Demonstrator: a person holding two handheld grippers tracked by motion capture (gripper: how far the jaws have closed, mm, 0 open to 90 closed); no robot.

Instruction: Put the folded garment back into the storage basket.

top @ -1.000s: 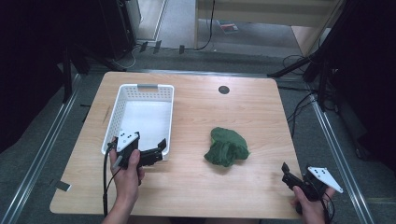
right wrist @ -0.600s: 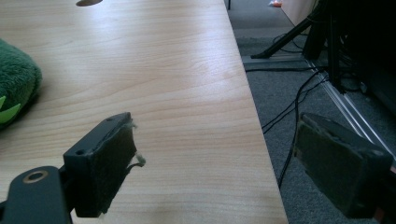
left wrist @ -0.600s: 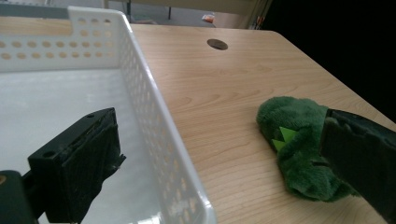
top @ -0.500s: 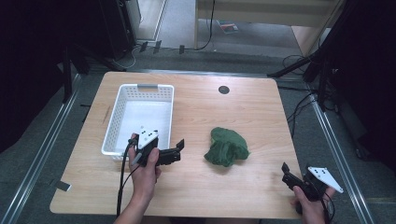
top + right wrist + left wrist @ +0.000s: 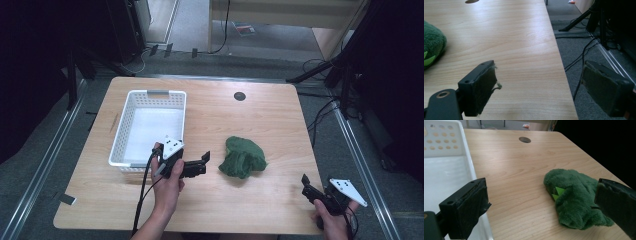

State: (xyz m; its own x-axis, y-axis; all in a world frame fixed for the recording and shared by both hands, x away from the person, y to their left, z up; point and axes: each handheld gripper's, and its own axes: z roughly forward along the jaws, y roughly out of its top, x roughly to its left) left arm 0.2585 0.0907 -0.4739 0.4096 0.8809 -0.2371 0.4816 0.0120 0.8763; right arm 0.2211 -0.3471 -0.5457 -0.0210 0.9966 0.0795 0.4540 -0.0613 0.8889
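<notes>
Reaching from above: left gripper (image 5: 206, 161) spread wide, empty, aimed at green plush toy (image 5: 242, 158) mid-table, just right of white basket (image 5: 148, 94). Framing toy (image 5: 576, 197) between 2 gaping jaws, ready to close. Idling at table edge: right gripper (image 5: 539, 87), wide open, holding nothing.

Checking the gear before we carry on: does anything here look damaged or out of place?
One small thing: the right gripper has pale fluff stuck to the edge of one pad, which looks frayed. The green plush toy lies crumpled on the table, and the white basket sits straight.
</notes>
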